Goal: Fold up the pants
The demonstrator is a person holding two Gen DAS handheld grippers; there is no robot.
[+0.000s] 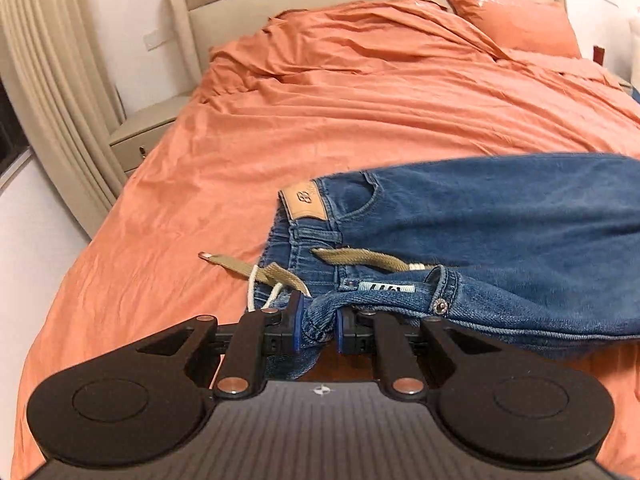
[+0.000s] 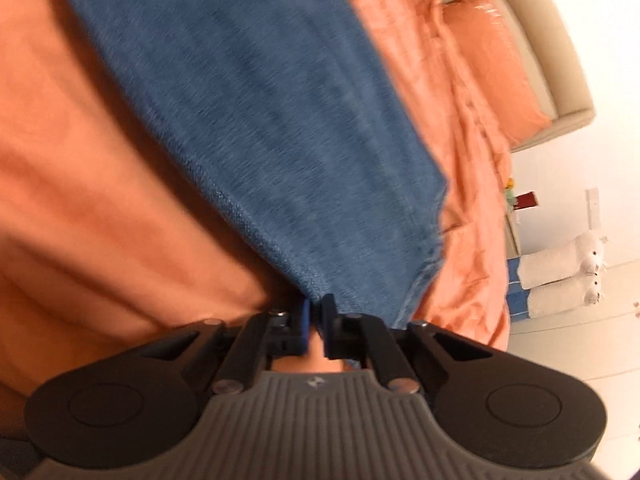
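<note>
Left wrist view, left claw [image 1: 318, 326] pinching jeans [image 1: 500, 220] waistband, tan patch [image 1: 306, 202] logo unreadable, right claw [image 2: 316, 326] clamping hem.

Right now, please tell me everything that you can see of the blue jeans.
The jeans are blue denim with a tan leather patch at the waistband, a khaki drawstring, a metal button and a front pocket. They stretch across the orange bedcover, partly lifted. The left gripper is shut on a bunched piece of the waistband. The right gripper pinches a corner near the leg hem.
</note>
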